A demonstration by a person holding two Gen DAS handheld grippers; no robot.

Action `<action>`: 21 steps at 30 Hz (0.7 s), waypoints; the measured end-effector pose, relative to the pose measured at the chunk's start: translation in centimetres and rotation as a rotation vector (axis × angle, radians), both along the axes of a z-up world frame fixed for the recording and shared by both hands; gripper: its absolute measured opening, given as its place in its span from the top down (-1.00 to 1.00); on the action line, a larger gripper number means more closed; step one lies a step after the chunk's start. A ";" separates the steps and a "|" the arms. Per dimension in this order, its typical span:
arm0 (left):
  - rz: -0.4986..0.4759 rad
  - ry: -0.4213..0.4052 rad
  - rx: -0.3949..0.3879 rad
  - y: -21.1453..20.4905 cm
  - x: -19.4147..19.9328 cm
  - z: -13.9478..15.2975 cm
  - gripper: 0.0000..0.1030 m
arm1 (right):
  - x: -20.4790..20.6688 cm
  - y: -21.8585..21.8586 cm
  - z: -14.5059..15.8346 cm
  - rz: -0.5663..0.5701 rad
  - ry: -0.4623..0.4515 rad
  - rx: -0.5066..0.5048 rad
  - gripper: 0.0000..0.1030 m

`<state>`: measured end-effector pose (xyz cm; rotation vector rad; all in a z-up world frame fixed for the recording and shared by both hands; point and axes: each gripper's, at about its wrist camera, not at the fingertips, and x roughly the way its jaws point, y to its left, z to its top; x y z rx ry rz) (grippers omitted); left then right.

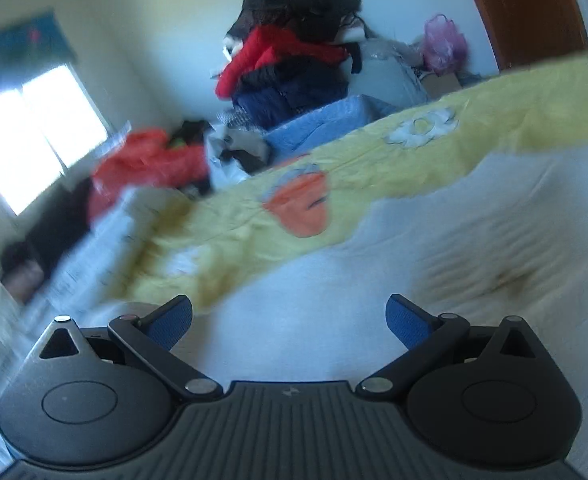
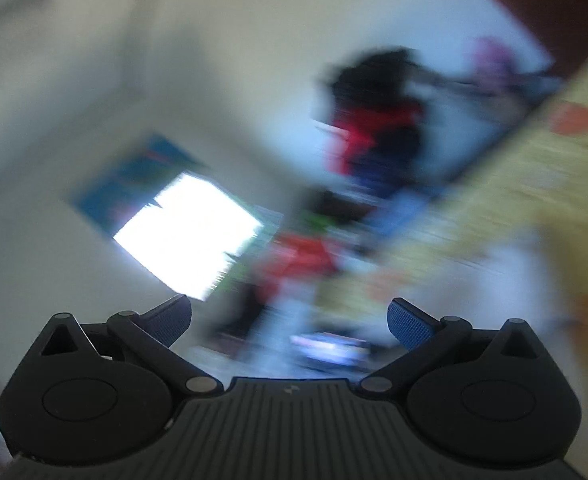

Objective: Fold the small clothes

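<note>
A yellow garment (image 1: 366, 168) with an orange print and a white flower lies spread across the white bed surface (image 1: 474, 248), running from lower left to upper right. My left gripper (image 1: 289, 322) is open and empty, low over the bed just in front of the garment's near edge. My right gripper (image 2: 289, 322) is open and empty, raised in the air and tilted. Its view is heavily blurred, with the yellow garment (image 2: 514, 184) at the right.
A tall pile of dark, red and blue clothes (image 1: 294, 52) stands beyond the bed. A red bag and clutter (image 1: 149, 160) lie at the left. A bright window (image 1: 33, 136) is on the left wall, a brown door (image 1: 530, 8) at the upper right.
</note>
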<state>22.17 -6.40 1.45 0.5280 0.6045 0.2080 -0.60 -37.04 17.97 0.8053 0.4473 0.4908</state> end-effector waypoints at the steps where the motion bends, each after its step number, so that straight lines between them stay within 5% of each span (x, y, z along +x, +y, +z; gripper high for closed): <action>1: -0.005 0.034 0.026 0.8 -0.1 -0.4 -1.00 | 0.5 0.5 -1.9 -0.020 0.061 -0.060 -0.98; 3: 0.004 0.042 0.042 3.0 -1.4 -1.0 -1.00 | 1.4 1.8 -5.9 -0.037 0.175 -0.145 -0.94; 5: -0.032 0.017 -0.039 5.0 -4.0 -0.2 -1.00 | 1.8 3.3 -8.9 -0.007 0.245 -0.196 -0.91; 10: -0.205 0.184 -0.629 8.8 -7.4 2.1 -1.00 | 1.8 5.9 -12.4 0.036 0.304 -0.251 -0.91; 14: -0.064 0.362 -1.046 12.1 -5.5 0.1 -1.00 | 2.0 6.5 -12.2 0.040 0.293 -0.240 -0.92; 17: 0.013 0.332 -1.153 13.2 -5.0 0.2 -0.98 | 1.8 6.4 -11.2 0.038 0.265 -0.237 -0.92; 19: 0.018 0.322 -1.122 12.8 -4.7 0.8 -0.56 | 1.2 5.9 -11.0 0.032 0.256 -0.235 -0.92; 20: 0.000 0.333 -1.090 12.4 -4.6 0.9 0.30 | 1.1 5.7 -11.0 0.030 0.257 -0.234 -0.92; 21: -0.018 0.362 -1.060 11.3 -4.4 0.9 0.69 | 1.0 5.5 -11.1 0.027 0.259 -0.232 -0.92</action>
